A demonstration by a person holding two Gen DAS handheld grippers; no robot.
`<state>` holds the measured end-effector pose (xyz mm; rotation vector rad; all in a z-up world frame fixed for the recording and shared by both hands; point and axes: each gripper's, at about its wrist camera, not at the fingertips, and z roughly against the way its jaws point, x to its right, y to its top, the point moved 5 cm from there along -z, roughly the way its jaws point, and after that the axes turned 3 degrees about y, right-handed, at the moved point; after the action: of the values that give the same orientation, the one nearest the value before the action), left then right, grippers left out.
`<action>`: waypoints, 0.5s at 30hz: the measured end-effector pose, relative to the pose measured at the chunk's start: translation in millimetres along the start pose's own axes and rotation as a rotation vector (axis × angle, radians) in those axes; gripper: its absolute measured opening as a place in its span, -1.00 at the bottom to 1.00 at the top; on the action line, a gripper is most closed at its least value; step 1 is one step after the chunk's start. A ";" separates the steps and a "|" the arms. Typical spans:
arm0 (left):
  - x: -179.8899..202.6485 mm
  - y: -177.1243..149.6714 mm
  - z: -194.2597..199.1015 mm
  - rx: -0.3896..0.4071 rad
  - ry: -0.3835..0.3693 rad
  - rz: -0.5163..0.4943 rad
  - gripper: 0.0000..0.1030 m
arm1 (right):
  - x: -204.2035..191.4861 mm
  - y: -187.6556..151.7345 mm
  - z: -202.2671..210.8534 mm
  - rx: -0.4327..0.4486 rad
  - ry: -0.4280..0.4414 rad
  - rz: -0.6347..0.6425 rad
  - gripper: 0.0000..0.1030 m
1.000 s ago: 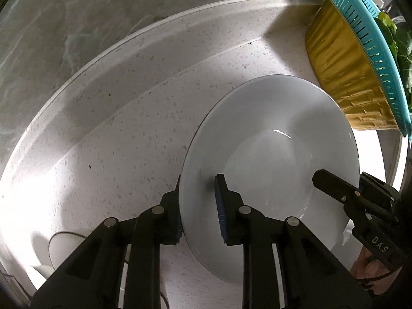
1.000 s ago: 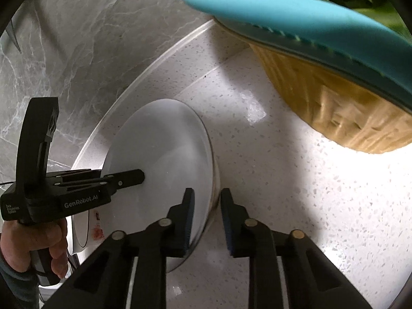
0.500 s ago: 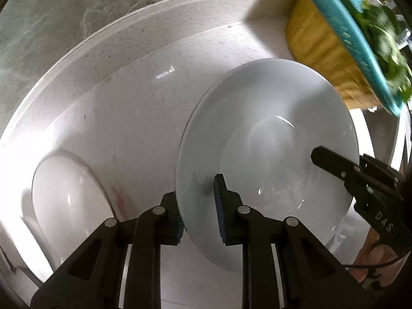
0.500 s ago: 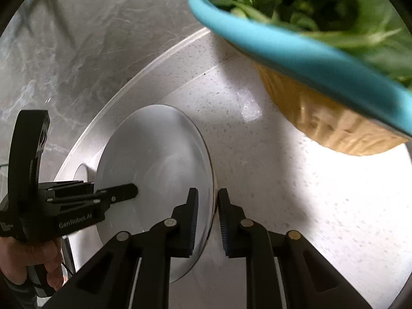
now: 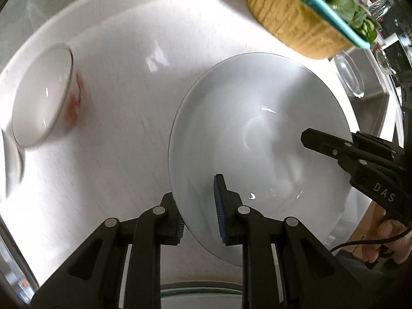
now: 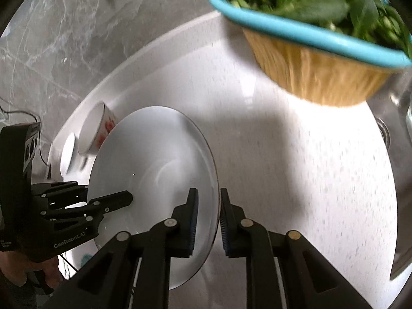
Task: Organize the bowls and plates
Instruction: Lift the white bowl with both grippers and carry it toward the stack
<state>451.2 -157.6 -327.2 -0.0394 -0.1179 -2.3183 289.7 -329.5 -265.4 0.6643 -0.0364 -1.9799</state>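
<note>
Apparently empty, the white plate (image 5: 257,139) is clamped by left gripper (image 5: 198,206) and right gripper (image 6: 208,221).

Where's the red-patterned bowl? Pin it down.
The red-patterned bowl sits at far left in the left wrist view, on the white counter, left of the white plate both grippers hold.

The round white plate (image 5: 257,139) has travelled sideways — a red-patterned white bowl (image 5: 43,97) now shows beside it.

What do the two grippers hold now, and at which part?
Both hold the same white plate by its rim: the left gripper is shut on one edge, and the right gripper is shut on the opposite edge.
</note>
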 end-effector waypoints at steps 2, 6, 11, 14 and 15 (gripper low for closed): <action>-0.1 -7.8 -5.6 -0.006 0.003 0.012 -0.65 | 0.7 -8.9 -2.1 -0.018 -0.002 0.001 -0.65; 5.1 -22.7 -19.2 -0.011 -0.003 0.041 -0.65 | 3.5 -17.7 -5.0 -0.036 -0.005 0.011 -0.65; 10.9 -23.9 -26.0 0.003 0.018 0.047 -0.65 | 9.2 -24.5 -6.2 -0.045 0.002 0.015 -0.65; 17.6 -17.5 -29.6 0.018 0.045 0.036 -0.65 | 12.1 -26.5 -7.3 -0.046 0.007 0.021 -0.65; 18.9 -16.0 -26.9 0.025 0.053 0.036 -0.65 | 12.7 -27.2 -8.4 -0.046 0.008 0.022 -0.65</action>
<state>426.8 -163.1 -353.8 0.0330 -0.1186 -2.2799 267.1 -324.4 -286.3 0.6398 0.0065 -1.9513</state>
